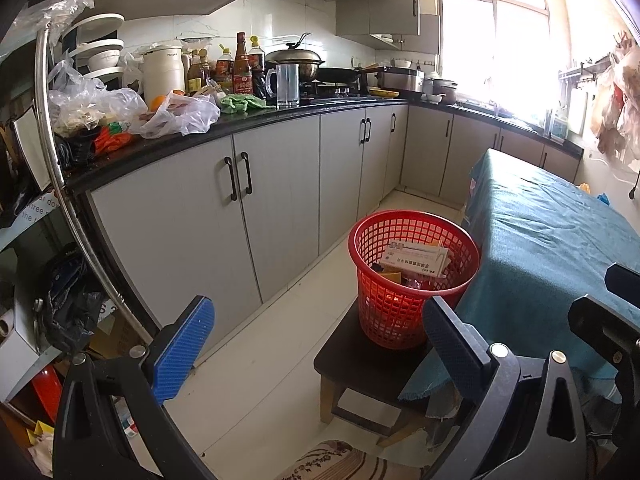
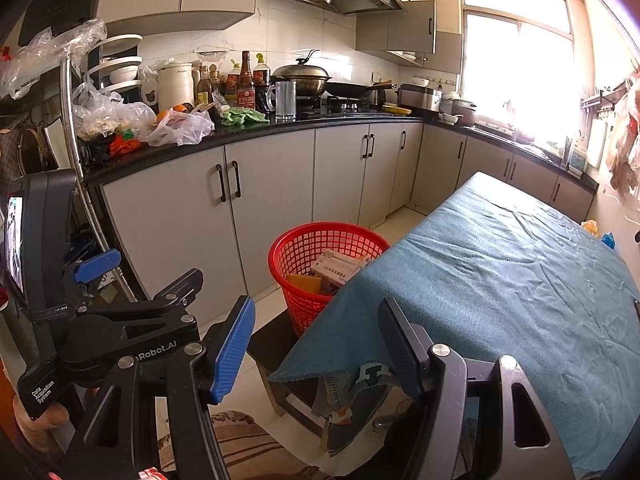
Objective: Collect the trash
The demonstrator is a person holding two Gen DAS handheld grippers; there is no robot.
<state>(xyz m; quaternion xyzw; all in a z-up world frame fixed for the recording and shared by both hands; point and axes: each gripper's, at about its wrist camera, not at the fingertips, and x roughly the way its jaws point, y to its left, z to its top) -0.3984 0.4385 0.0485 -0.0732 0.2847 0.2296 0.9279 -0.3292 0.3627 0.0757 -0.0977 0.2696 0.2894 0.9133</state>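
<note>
A red mesh basket stands on a low dark stool beside the table; it also shows in the right wrist view. It holds a white medicine box and other cardboard scraps. My left gripper is open and empty, held in the air short of the basket. My right gripper is open and empty, over the near corner of the teal tablecloth. The left gripper's body shows at the left of the right wrist view.
A black counter with grey cabinets runs along the left and back, crowded with plastic bags, bottles, a glass jug and a wok. A metal rack stands at left. A patterned rug lies on the tiled floor.
</note>
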